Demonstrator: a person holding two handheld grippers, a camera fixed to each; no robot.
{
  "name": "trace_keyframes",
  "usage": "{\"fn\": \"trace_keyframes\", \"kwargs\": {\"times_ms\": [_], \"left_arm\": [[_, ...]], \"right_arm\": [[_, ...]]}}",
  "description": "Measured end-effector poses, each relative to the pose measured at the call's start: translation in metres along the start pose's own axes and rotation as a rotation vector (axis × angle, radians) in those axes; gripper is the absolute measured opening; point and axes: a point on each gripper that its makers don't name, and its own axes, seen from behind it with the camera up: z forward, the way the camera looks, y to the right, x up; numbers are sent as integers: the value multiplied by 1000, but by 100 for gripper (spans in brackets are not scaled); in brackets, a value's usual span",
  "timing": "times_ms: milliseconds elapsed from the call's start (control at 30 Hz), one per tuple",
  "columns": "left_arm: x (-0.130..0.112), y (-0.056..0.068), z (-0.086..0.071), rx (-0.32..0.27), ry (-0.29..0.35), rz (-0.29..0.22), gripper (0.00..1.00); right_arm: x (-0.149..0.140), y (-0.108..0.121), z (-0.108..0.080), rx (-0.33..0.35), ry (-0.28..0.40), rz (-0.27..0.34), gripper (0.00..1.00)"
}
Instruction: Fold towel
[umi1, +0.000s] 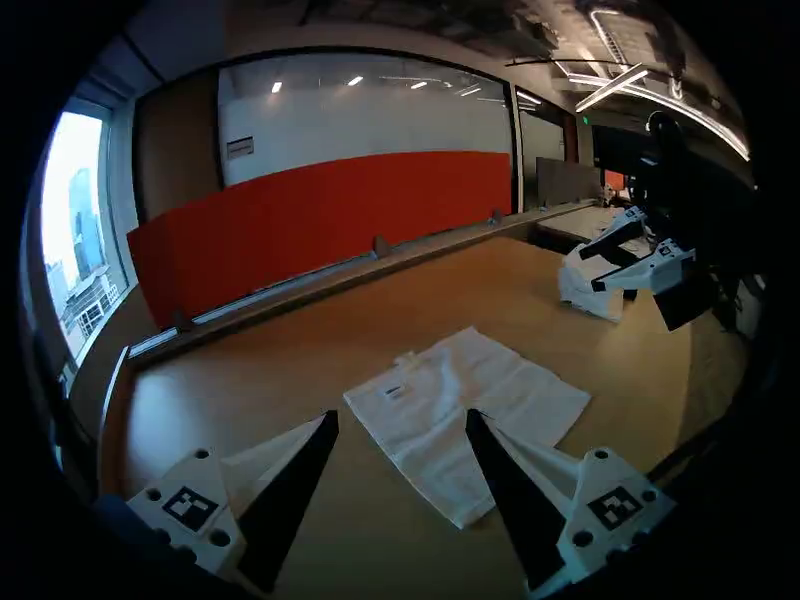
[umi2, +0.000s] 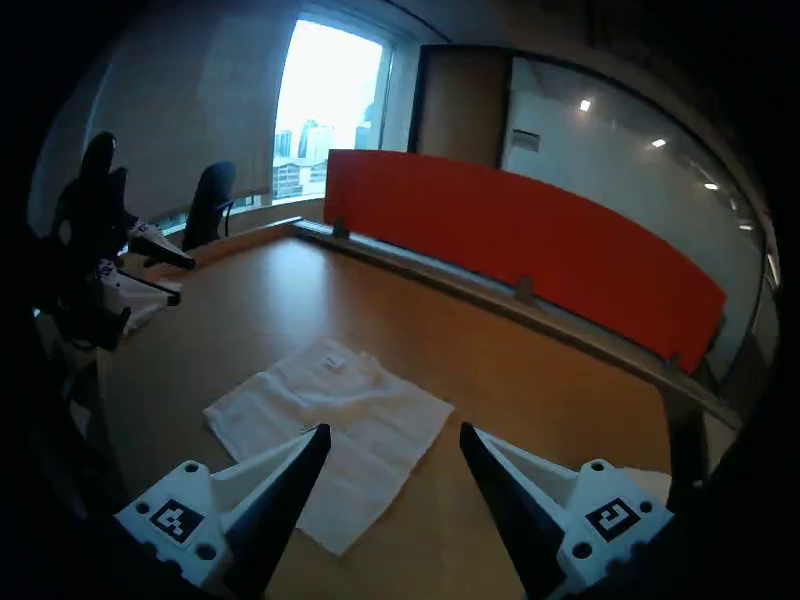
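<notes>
A white towel (umi1: 465, 405) lies flat on the wooden table (umi1: 300, 350) as a rough rectangle, a small label near one edge. My left gripper (umi1: 400, 415) hovers open above the towel's near edge, its black fingertips apart over the cloth. In the right gripper view the same towel (umi2: 330, 420) spreads out below my right gripper (umi2: 393, 430), which is also open and holds nothing. Each gripper shows far off in the other's view: the right gripper (umi1: 588, 272) at the table's far side, the left gripper (umi2: 187, 282) at the left edge.
An orange partition (umi1: 330, 220) runs along the table's back edge, below a glass wall. A window (umi2: 330, 110) and dark office chairs (umi2: 210, 205) stand beyond the table. Something white and crumpled (umi1: 585, 295) lies by the far right gripper.
</notes>
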Motion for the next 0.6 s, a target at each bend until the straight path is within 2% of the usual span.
{"fn": "trace_keyframes", "kwargs": {"times_ms": [333, 600], "left_arm": [[-49, 19, 22, -36, -88, 7, 95], [-81, 32, 37, -75, -141, -1, 95]], "right_arm": [[-46, -14, 22, 31, -74, -43, 100], [-83, -26, 39, 68, -141, -33, 100]]}}
